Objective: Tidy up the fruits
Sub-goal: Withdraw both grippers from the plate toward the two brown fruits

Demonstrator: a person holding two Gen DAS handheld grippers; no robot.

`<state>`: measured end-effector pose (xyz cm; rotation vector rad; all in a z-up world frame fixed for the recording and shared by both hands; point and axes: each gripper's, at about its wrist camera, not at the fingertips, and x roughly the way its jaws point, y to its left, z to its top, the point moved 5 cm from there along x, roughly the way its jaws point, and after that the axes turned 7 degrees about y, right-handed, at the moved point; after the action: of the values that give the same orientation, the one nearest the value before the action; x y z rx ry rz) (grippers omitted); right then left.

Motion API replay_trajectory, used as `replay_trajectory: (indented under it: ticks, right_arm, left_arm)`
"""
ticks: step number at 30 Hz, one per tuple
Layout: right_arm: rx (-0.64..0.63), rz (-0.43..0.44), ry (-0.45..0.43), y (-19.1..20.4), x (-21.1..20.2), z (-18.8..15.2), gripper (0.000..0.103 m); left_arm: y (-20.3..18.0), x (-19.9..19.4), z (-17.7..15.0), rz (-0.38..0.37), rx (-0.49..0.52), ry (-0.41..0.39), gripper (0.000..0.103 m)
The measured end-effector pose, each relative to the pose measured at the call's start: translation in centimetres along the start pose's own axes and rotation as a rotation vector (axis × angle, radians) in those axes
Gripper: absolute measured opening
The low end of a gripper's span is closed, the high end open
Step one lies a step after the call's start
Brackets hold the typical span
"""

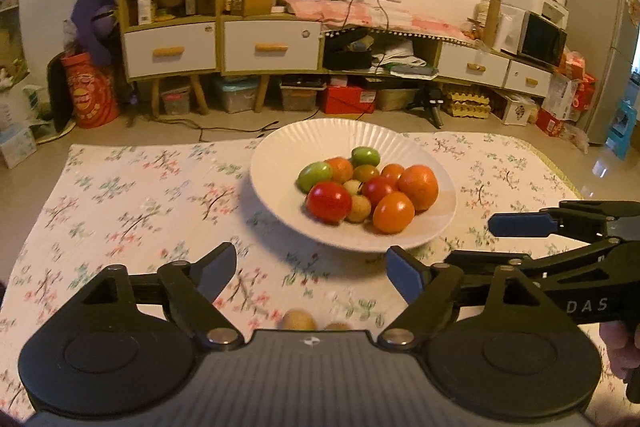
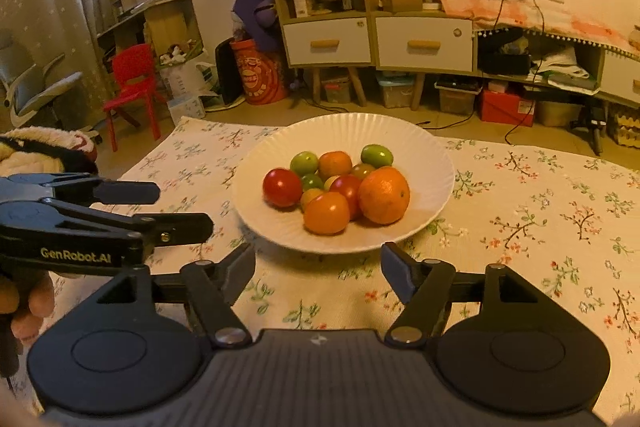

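While both tools hover with jaws spread and holding nothing, the left tool (image 1: 311,269) and right tool (image 2: 318,273) sit just short of the white bowl's (image 1: 280,147) near rim, floral cloth (image 2: 540,211) lying flat all around it. Inside the bowl, red, green and orange fruits (image 2: 336,187) are heaped together, touching.
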<state>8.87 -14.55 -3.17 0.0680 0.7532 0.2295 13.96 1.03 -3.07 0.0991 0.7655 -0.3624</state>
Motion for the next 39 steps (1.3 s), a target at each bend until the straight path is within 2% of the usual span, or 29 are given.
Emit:
replay_trajectory:
  ticks: [5,8,13,25,33,39]
  right_arm:
    - [-0.038,-0.011,0.013,0.9,-0.3,-1.2,0.075]
    - [-0.052,-0.014,0.02,1.3,-0.3,-1.8,0.081]
    - [-0.047,-0.016,0.032,1.9,0.0,-2.5,0.095]
    - [-0.042,-0.065,0.084,2.1,1.9,-4.6,0.101]
    - [-0.038,-0.085,0.109,1.9,2.5,-5.3,0.102]
    - [-0.049,-0.085,0.112,2.2,2.7,-5.4,0.102]
  left_arm:
    - [0.8,-0.7,-1.1,0.022,-0.03,0.014,0.085]
    - [1.2,-0.9,-1.7,0.032,-0.051,0.02,0.092]
    - [2.2,-1.1,-3.1,0.056,-0.093,0.027,0.097]
    - [3.7,-0.5,-6.7,0.133,-0.072,0.053,0.097]
    - [4.1,0.7,-7.0,0.152,-0.082,0.052,0.097]
    - [3.6,1.7,-6.9,0.153,-0.049,0.054,0.097]
